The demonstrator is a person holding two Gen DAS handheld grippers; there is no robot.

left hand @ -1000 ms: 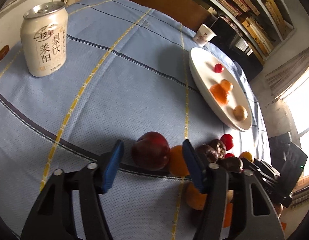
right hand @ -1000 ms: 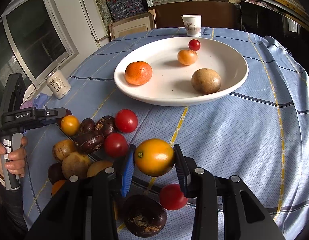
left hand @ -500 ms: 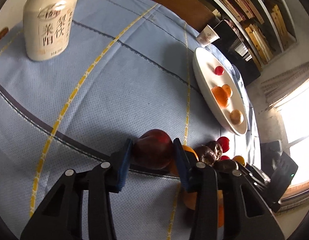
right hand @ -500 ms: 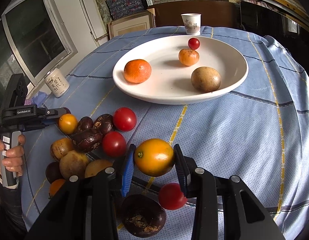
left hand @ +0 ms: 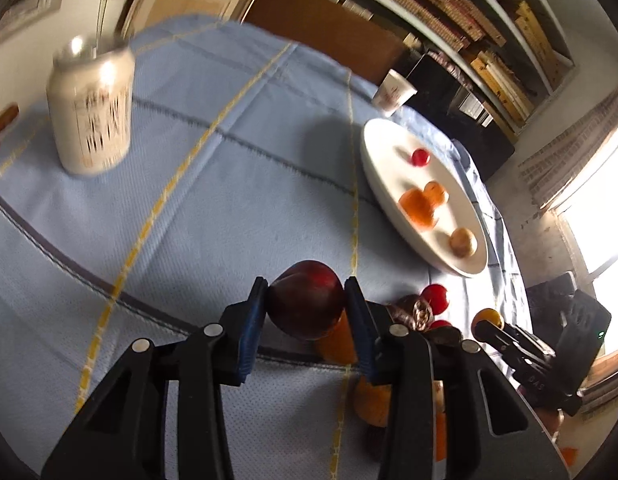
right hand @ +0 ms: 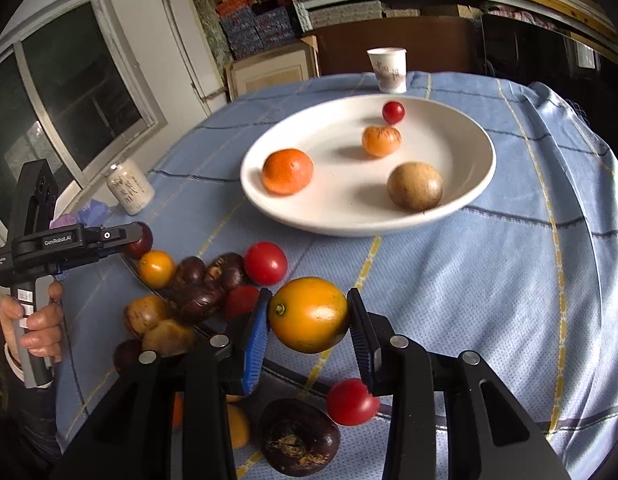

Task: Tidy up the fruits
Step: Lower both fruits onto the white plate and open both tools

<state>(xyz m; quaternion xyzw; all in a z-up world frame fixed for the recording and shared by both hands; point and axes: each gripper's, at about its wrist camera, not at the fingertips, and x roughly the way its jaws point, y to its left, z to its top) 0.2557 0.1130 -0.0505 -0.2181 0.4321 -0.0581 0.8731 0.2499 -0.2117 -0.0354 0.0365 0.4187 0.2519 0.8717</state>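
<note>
Left gripper (left hand: 305, 304) is closing on a dark red plum (left hand: 309, 300), both blue pads already against its sides, the fruit sitting between the tips at the near edge of the fruit pile (right hand: 197, 292). Right gripper (right hand: 309, 316) is clamped narrow on a yellow-orange fruit (right hand: 309, 314), pads pressing either side, and it looks raised clear of the blue tablecloth (right hand: 489, 280), though the fisheye makes that hard to be sure of. Landmark is the white plate (right hand: 269, 196): on it sit a mandarin (right hand: 287, 171), a smaller orange fruit (right hand: 381, 141), a cherry tomato (right hand: 393, 112) and a brown round fruit (right hand: 415, 185). The pile lies on the near side of the plate, left of the held fruit. A paper cup (right hand: 387, 69) stands beyond the plate; a drink can (left hand: 92, 110) well off to its left.
</note>
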